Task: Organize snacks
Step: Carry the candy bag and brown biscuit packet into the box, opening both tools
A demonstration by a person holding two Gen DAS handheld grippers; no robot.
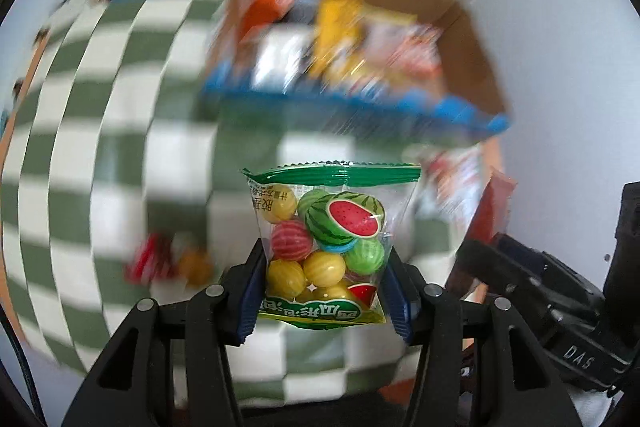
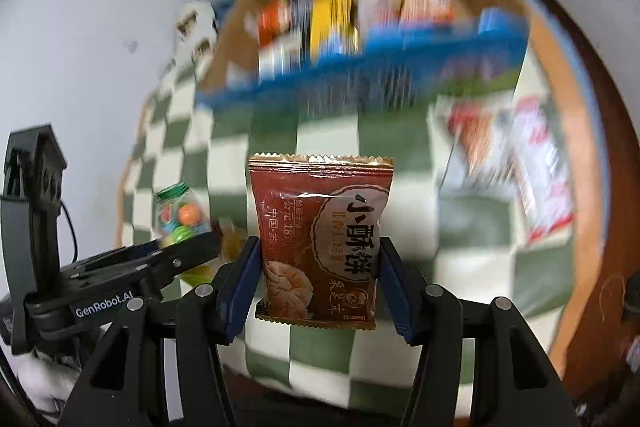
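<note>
Blue-padded fingers of the left gripper are seen closed against both sides of a clear gum-ball packet, which is held upright above the checkered cloth. In the right wrist view, the right gripper is likewise clamped on a brown pastry packet, its crimped top edge uppermost. Both backgrounds are blurred.

Beyond each held packet, an open cardboard box with a blue front edge is shown, packed with upright snack packets in orange, yellow and white; their labels cannot be read. Between the gum-ball packet and the box, only cloth is seen. Small red and yellow wrapped items lie on the cloth to the left, and loose red-and-white packets lie to the right, just below the box's near corner. The right gripper's black body enters the left wrist view at lower right, close beside the left gripper.

In the right wrist view, the left gripper is visible at lower left with its packet. Loose packets occupy the cloth to the right, near the cloth's edge, where a wooden table rim is exposed.
</note>
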